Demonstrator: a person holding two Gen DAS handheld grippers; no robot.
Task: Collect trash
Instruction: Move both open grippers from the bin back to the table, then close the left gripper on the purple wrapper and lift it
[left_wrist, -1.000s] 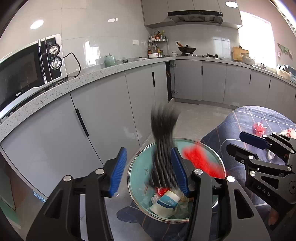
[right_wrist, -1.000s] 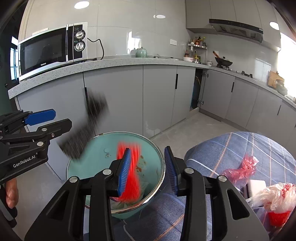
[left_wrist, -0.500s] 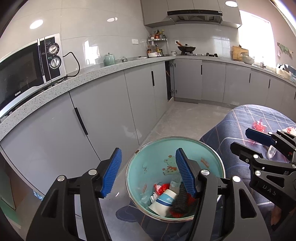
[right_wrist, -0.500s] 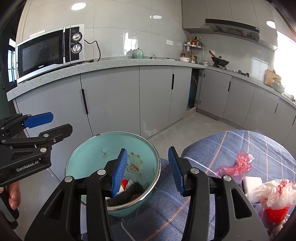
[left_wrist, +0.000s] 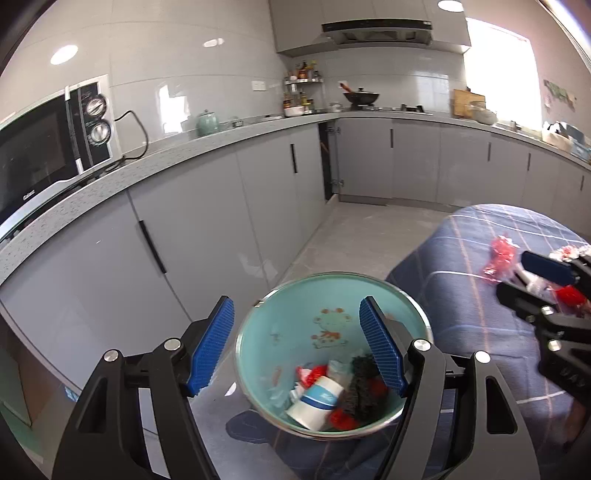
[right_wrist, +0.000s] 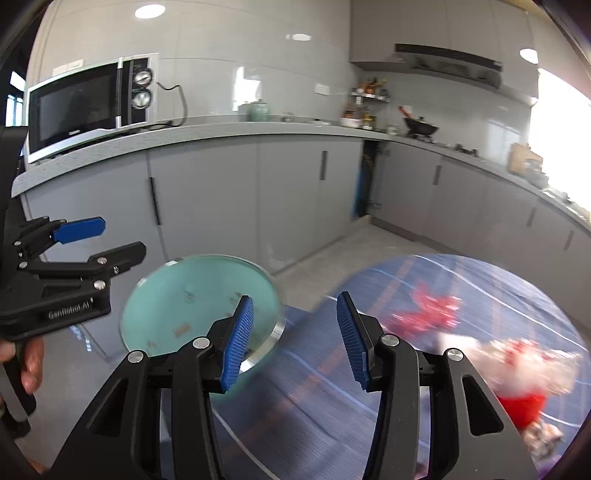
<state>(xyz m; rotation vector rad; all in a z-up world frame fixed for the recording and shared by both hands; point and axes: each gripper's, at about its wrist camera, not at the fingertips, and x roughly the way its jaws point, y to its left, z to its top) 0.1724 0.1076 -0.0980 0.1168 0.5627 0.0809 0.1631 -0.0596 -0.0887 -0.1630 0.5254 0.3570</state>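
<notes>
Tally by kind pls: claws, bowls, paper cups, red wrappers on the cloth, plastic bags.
claws: 2 (left claw, jaws opening, nothing between; right claw)
bowl: 1
paper cup: 1
red wrapper on cloth: 1
plastic bag: 1
Total: 6

In the right wrist view the blue checked cloth (right_wrist: 314, 406) is smeared by motion, and the red wrapper (right_wrist: 424, 310) and the white-and-red plastic bag (right_wrist: 524, 373) on it are too blurred to read. The right gripper's (right_wrist: 293, 334) near pad covers part of the teal bowl's (right_wrist: 192, 295) rim. The microwave (left_wrist: 40, 147) is cut off at the left wrist view's left edge.
</notes>
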